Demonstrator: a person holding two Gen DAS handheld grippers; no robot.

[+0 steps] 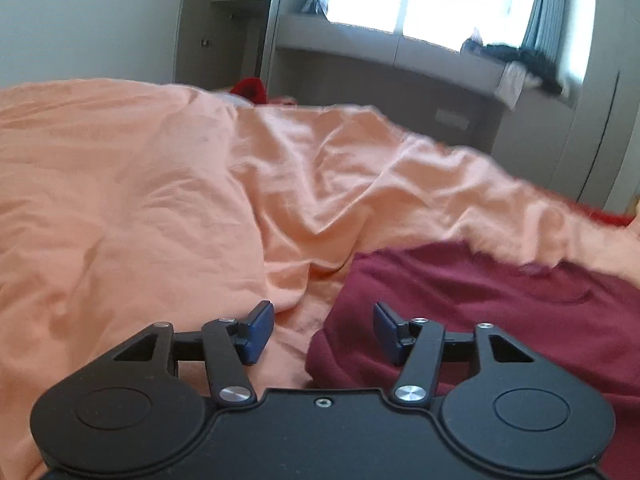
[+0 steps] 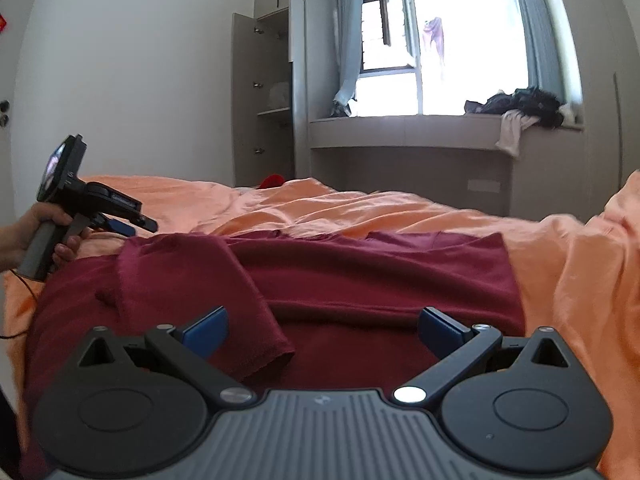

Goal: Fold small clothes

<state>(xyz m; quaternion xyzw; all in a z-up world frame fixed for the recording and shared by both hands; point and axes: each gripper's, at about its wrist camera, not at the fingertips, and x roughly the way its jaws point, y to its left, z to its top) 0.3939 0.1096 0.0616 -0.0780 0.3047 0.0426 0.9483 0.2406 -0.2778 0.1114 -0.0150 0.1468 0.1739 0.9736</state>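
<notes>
Soft maroon garment (image 2: 360,280), perhaps knit, on rumpled duvet (image 2: 400,208)

The dark red knitted garment (image 2: 360,280) is matt, soft cloth with a fine rib. Under it, the crumpled orange cotton bedsheet (image 1: 140,180) looks smooth and creased. The left gripper (image 1: 323,332) is matt black plastic with shiny metal pivot pins (image 1: 409,393) and blue rubbery fingertips (image 1: 260,330).

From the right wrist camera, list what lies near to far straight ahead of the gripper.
Right gripper, open → folded-over sleeve of the dark red knit garment → the garment's flat body → rumpled orange bedsheet → grey window bench → bright window.
</notes>
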